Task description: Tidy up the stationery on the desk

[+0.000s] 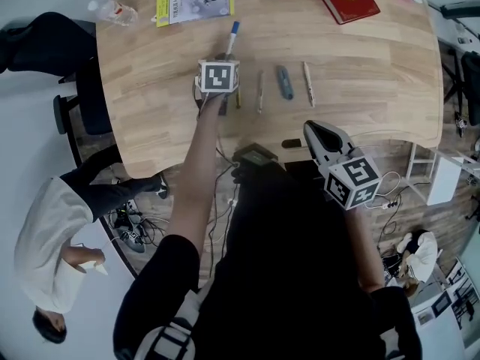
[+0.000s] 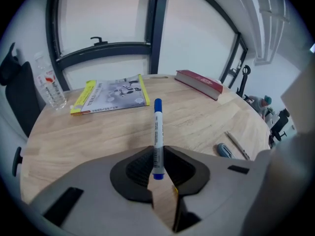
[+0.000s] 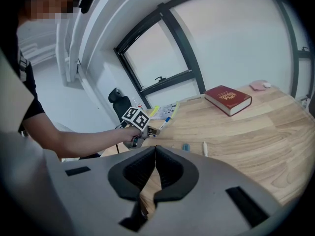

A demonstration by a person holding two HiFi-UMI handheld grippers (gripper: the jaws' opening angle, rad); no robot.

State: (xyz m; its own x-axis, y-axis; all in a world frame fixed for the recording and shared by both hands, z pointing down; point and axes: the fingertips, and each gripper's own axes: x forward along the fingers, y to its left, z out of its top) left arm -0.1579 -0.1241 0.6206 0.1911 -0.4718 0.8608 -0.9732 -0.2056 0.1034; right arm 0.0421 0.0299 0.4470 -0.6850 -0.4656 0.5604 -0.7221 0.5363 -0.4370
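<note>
Over the pale wooden desk (image 1: pixel 360 66), a blue-capped marker (image 2: pixel 157 132) is gripped at its tail end by the left gripper (image 2: pixel 157 156), probably to be gathered with the row of pens (image 1: pixel 284 82) just beside it, while the right gripper (image 3: pixel 154 154) is held closed and empty near the front edge.

The left arm (image 1: pixel 196 171) was stretched out long, toward 12 o'clock in the head view. The left gripper (image 1: pixel 225 57) pointed down and away from the body. Its two jaws were squeezed tight on a blue pen (image 2: pixel 157 127), which stuck out past the tips toward 12 o'clock. The right arm (image 1: pixel 366 250) was bent and kept close to the body. The right gripper (image 1: pixel 310 129) pointed toward 11 o'clock, with its jaws pressed together and nothing between them. The left gripper sat at about 10 o'clock from the right one.
</note>
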